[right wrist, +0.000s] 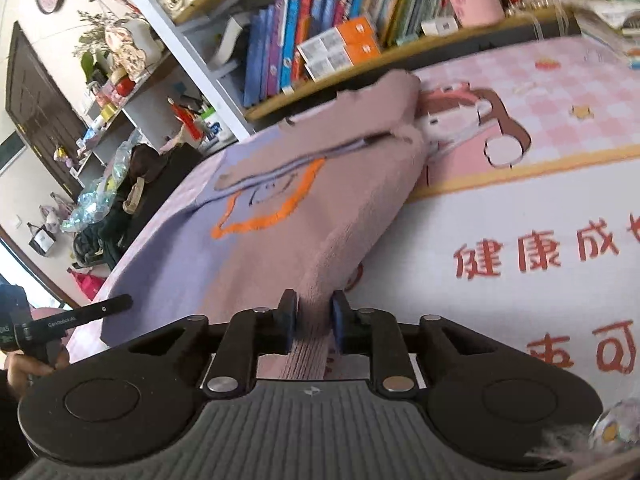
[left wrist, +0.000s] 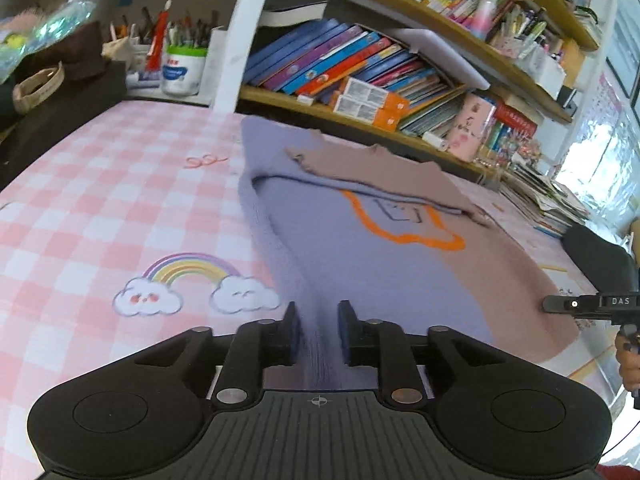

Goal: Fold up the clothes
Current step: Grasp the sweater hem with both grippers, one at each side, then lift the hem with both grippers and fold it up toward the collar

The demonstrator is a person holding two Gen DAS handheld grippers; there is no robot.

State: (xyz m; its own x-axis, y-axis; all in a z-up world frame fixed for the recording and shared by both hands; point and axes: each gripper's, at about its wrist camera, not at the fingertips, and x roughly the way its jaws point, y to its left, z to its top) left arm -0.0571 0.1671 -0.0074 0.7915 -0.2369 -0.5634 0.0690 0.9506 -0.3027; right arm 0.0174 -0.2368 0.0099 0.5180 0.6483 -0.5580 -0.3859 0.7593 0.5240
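Note:
A knitted sweater [left wrist: 360,256], lavender on one half and dusty pink on the other with an orange outline on its chest, lies on the pink checked table cover [left wrist: 100,208]. Its sleeves are folded over the upper part. My left gripper [left wrist: 318,330] is shut on the lavender corner of the hem. In the right wrist view the sweater [right wrist: 280,240] stretches away from me, and my right gripper [right wrist: 314,320] is shut on the pink corner of its hem. Each gripper's black handle shows at the edge of the other view, held by a hand.
Wooden shelves [left wrist: 360,116] packed with books run along the table's far edge. A pen pot [left wrist: 182,68] and dark bags [left wrist: 60,80] stand at the back left. A stack of booklets [left wrist: 540,200] lies at the far right. The cover carries printed red characters [right wrist: 520,256].

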